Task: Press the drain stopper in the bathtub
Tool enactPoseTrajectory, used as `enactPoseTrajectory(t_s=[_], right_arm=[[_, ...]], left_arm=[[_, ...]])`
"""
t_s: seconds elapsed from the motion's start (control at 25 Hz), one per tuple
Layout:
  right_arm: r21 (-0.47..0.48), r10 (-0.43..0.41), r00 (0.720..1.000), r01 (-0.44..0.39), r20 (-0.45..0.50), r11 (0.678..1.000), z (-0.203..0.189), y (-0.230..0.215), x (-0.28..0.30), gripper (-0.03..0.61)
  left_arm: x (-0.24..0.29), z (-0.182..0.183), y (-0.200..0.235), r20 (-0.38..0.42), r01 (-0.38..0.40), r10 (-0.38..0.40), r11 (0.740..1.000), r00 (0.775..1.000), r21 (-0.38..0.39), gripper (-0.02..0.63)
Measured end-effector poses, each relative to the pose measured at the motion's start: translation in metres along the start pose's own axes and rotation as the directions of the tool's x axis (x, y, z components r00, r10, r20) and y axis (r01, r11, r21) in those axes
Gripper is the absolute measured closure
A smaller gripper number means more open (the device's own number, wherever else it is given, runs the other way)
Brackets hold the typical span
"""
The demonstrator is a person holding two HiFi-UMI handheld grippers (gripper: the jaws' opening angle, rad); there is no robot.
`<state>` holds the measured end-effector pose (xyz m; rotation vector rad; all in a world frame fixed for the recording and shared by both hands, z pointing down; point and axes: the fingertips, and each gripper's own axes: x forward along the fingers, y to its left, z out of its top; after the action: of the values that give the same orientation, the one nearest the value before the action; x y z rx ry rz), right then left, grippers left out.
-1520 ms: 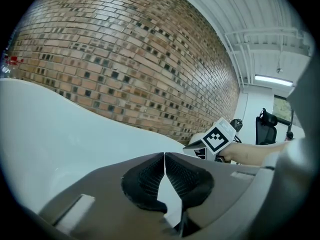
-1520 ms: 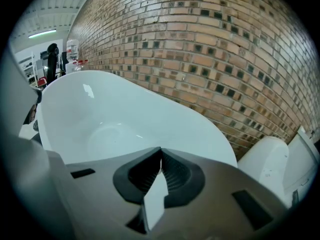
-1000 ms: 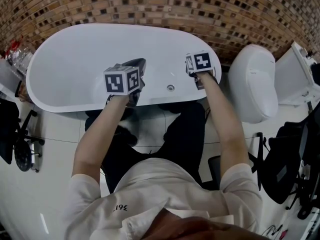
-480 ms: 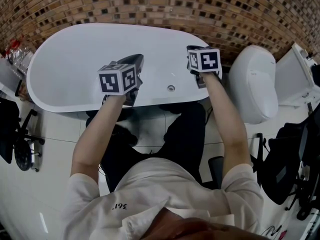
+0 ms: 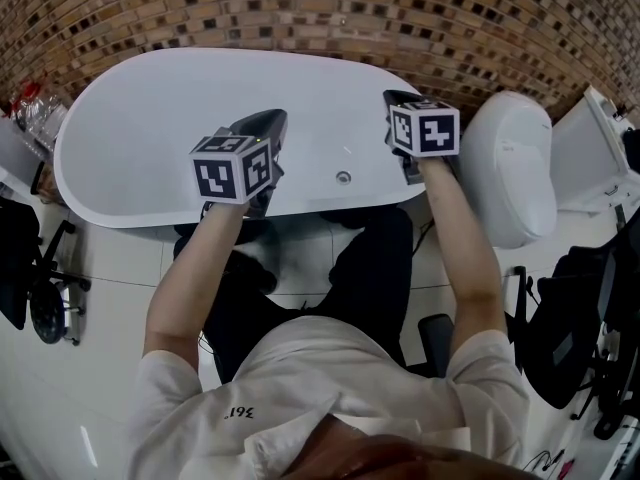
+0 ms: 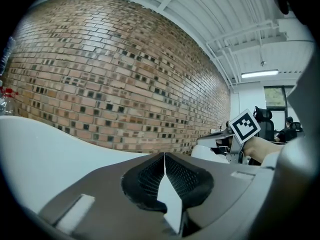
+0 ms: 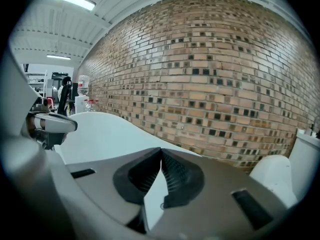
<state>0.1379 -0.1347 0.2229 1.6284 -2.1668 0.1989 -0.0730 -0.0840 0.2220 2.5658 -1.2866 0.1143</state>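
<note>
Drain stopper [image 5: 343, 177], small and round, sits in the white bathtub [image 5: 150, 118] by its near wall, between the two grippers. Left gripper [image 5: 272, 120] and right gripper [image 5: 393, 98] hover over the tub, jaws pressed together on nothing.

White oval bathtub [image 5: 150, 118] w/ small round drain stopper [image 5: 343, 178], prob. metal, by its near-side wall.

Head view steeply down on bathtub [image 5: 150, 118], gripper views level toward shared brick wall [image 6: 100, 74]
</note>
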Motion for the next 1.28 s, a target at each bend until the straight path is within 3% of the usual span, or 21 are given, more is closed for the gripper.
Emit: enactPoseTrajectory(t_s=[0.76,1.04,1.28], right_arm=[[-0.001,0.027,0.996,-0.027,0.089,1.0,-0.021,0.023,-0.035,0.565],[-0.03,0.033,0.988,-0.029,0.151,0.999,-0.028,0.044,-0.055,0.565],[-0.016,0.048,0.987,-0.046,0.15,0.999,-0.039,0.055,-0.057,0.565]], left_arm=[[-0.015,-0.019,-0.03,0.018,0.025,-0.027,0.995,0.999,0.101,0.603],[-0.021,-0.041,-0.031,0.01,0.028,-0.029,0.998,1.0,0.054,0.603],[-0.026,-0.049,-0.029,0.005,0.031,-0.031,0.999,0.999,0.023,0.603]])
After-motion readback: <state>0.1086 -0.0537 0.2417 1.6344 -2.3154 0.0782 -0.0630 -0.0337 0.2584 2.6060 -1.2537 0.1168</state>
